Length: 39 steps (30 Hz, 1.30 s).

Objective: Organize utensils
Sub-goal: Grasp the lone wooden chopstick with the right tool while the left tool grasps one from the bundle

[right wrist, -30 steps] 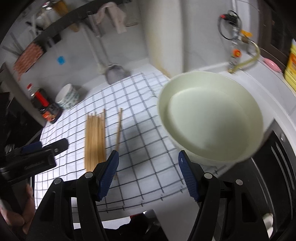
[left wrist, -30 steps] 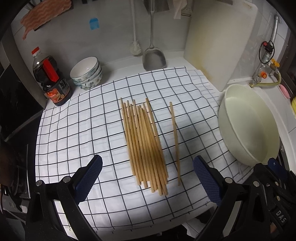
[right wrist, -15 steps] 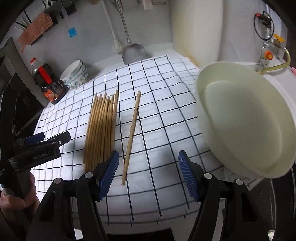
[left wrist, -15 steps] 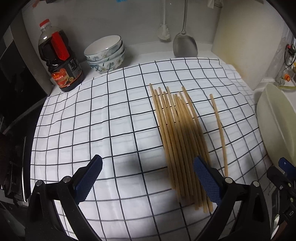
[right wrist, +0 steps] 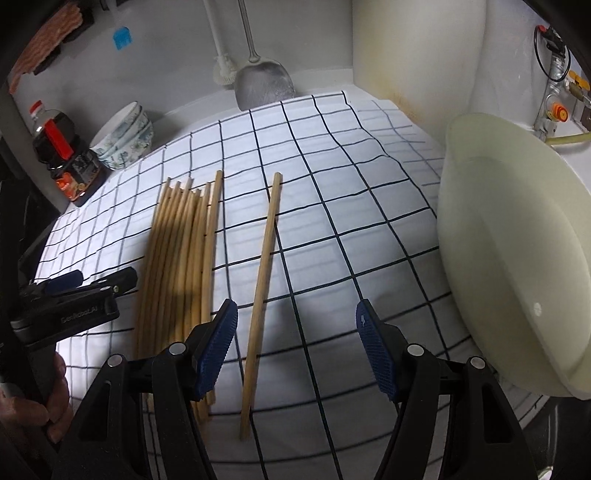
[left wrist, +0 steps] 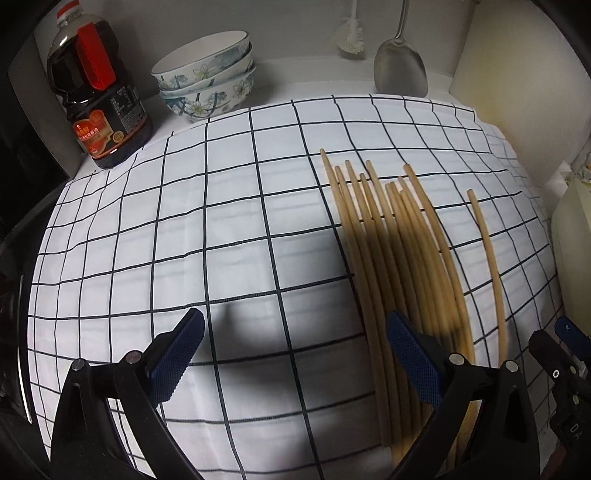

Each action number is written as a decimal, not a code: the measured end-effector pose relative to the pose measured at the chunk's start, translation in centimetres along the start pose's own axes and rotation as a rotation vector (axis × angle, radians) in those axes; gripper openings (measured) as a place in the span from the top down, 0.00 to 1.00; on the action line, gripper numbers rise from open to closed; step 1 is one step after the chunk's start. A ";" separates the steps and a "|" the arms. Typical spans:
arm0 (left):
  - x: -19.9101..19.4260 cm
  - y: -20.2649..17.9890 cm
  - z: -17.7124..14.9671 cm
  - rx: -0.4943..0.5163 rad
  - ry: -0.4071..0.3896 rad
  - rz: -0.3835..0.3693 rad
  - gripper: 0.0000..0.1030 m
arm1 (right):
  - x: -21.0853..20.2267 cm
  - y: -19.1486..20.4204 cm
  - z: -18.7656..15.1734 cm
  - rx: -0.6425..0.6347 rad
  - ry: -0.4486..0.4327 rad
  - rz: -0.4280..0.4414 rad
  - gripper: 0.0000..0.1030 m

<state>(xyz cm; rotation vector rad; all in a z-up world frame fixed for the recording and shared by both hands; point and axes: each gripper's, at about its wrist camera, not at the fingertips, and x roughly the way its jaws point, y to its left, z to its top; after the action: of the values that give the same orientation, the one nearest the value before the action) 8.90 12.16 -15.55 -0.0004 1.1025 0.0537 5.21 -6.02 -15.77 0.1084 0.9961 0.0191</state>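
Observation:
Several wooden chopsticks (left wrist: 391, 258) lie side by side in a bundle on the white checked cloth (left wrist: 184, 229); the bundle (right wrist: 181, 251) shows left of centre in the right wrist view. One single chopstick (right wrist: 264, 266) lies apart to their right, also seen at the right of the left wrist view as the lone chopstick (left wrist: 487, 254). My left gripper (left wrist: 291, 354) hovers open low over the cloth, its right finger over the bundle's near ends. My right gripper (right wrist: 295, 343) is open, with the single chopstick's near part between its fingers, untouched.
A cream basin (right wrist: 517, 258) stands at the cloth's right edge. A soy sauce bottle (left wrist: 98, 85) and stacked floral bowls (left wrist: 207, 77) sit at the back left; a metal spatula (left wrist: 400, 66) and a brush (left wrist: 351, 33) lean on the wall. A cutting board (right wrist: 417, 48) stands back right.
Both grippers have dropped lower and moved forward over the cloth. The left one has shifted left of the bundle; the right one has swung left from the basin to the single chopstick.

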 end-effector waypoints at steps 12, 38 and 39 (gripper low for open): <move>1.5 0.2 0.4 0.011 -0.006 -0.020 0.05 | 2.4 0.8 0.4 -0.002 0.018 -0.047 0.38; 1.0 -2.3 0.8 0.060 -0.038 -0.070 0.80 | 4.0 4.7 0.1 -0.221 -0.013 -0.060 0.91; 0.9 -2.4 0.8 0.061 -0.036 -0.076 0.86 | 4.0 4.8 0.1 -0.223 -0.012 -0.060 0.92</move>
<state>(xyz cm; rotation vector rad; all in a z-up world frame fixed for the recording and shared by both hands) 10.13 9.85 -16.09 0.0135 1.0666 -0.0484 7.58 -0.96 -18.57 -0.1252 0.9783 0.0740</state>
